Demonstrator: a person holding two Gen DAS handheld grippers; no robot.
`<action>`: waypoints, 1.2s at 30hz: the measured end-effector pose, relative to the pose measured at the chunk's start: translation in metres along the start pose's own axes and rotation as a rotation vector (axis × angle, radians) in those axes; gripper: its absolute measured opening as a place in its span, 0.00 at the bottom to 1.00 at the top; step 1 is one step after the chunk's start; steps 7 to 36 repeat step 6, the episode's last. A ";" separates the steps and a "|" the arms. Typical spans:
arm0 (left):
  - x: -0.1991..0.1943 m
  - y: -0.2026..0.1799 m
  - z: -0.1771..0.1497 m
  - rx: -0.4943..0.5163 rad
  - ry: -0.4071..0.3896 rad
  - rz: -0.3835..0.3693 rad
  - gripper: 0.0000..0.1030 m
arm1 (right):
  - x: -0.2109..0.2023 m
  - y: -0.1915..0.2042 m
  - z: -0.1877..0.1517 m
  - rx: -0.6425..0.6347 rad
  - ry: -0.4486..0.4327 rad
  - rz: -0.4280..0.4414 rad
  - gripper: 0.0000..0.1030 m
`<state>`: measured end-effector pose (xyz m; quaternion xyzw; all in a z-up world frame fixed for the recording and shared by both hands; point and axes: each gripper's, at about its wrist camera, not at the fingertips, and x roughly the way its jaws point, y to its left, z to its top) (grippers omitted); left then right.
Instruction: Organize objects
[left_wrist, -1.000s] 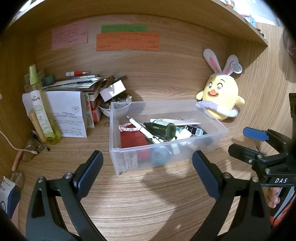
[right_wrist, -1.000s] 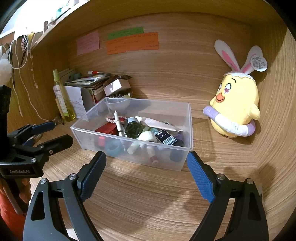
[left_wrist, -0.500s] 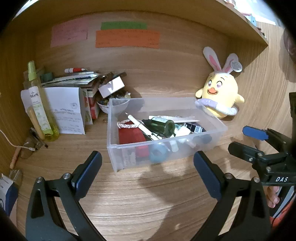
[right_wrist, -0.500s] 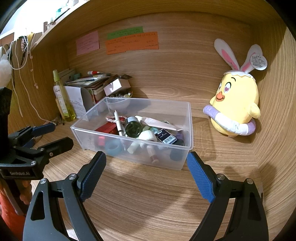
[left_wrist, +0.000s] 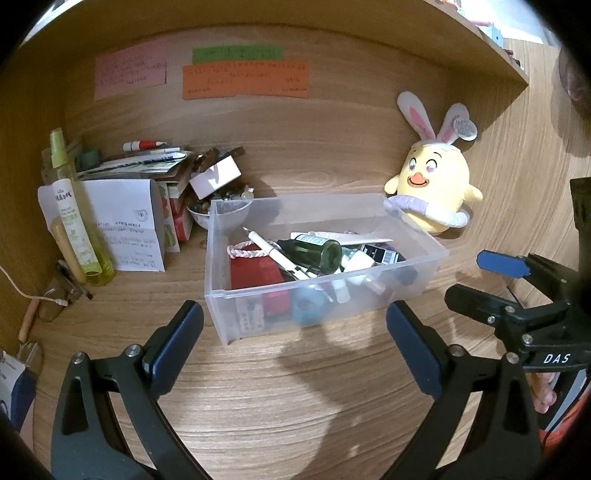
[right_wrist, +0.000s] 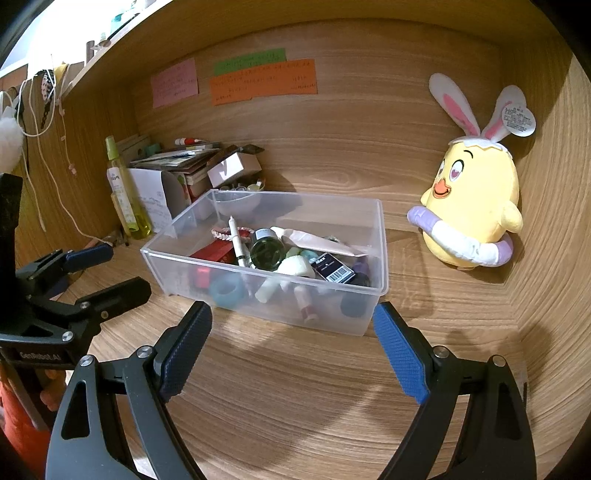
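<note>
Hovering wide-jawed and empty, the left gripper (left_wrist: 295, 334) has edged slightly back while the right gripper (right_wrist: 291, 341), equally spread, holds steady, so no grasp looks imminent; just ahead of both sits the clear rectangular plastic bin (left_wrist: 424, 245), already heaped with small items.

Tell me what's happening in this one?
A person holds two grippers over a wooden desk. The left gripper and right gripper are both open and empty, hanging short of a clear plastic bin packed with small items, including a green bottle and a pen. A yellow plush chick stands beside it. Nothing is grasped.
</note>
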<state>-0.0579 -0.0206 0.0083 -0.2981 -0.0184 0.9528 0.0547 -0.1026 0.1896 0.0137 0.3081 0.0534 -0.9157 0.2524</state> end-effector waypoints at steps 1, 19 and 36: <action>0.000 0.001 0.000 -0.003 0.001 -0.002 0.98 | 0.000 0.000 0.000 -0.001 0.001 0.000 0.85; 0.000 0.003 0.000 -0.015 0.006 -0.006 0.99 | 0.001 0.000 0.000 0.000 0.002 0.001 0.85; 0.000 0.003 0.000 -0.015 0.006 -0.006 0.99 | 0.001 0.000 0.000 0.000 0.002 0.001 0.85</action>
